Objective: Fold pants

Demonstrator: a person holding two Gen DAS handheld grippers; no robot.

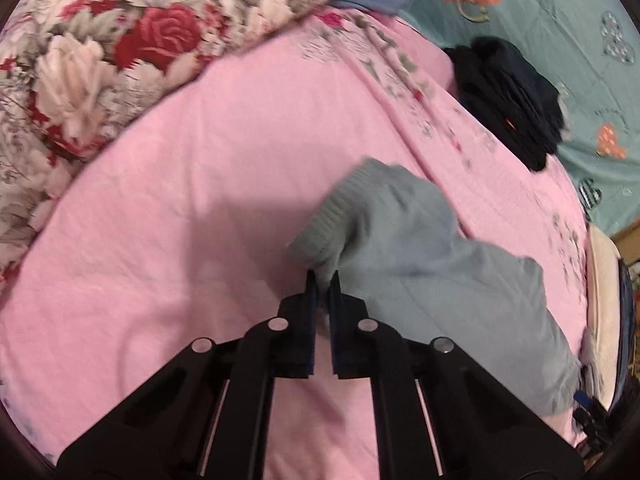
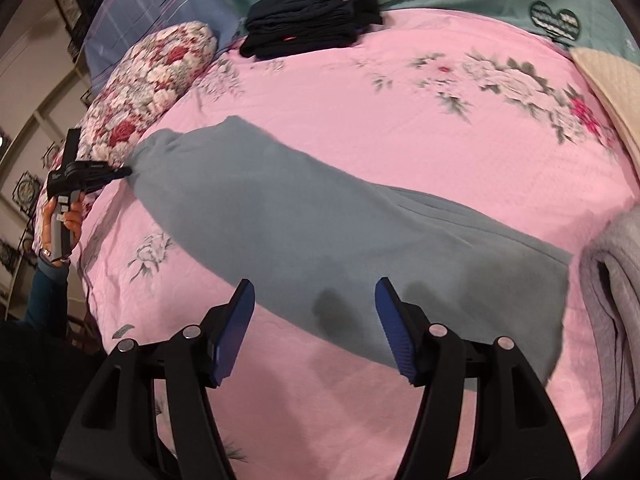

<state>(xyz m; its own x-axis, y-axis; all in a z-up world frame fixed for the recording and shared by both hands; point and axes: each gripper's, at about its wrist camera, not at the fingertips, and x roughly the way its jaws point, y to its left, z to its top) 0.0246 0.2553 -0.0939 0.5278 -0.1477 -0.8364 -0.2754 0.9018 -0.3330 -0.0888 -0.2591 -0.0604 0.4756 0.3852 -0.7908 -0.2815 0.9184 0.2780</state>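
Grey-blue pants [image 2: 320,224] lie stretched across the pink bedsheet [image 2: 400,120], legs together, running from upper left to lower right. In the left wrist view the ribbed cuff end of the pants [image 1: 400,248] is lifted off the sheet, and my left gripper [image 1: 323,280] is shut on the cloth just below the cuff. The right wrist view shows that left gripper [image 2: 120,173] from afar, held by a hand, pinching the leg end. My right gripper [image 2: 316,286] stands open above the near edge of the pants, nothing between its blue pads [image 2: 394,324].
A floral quilt roll [image 1: 100,60] lies along the sheet's far left. A pile of dark folded clothes [image 2: 312,28] sits at the back on a teal cover [image 1: 560,20]. A cream cushion [image 2: 608,88] and a grey blanket [image 2: 616,300] border the right side.
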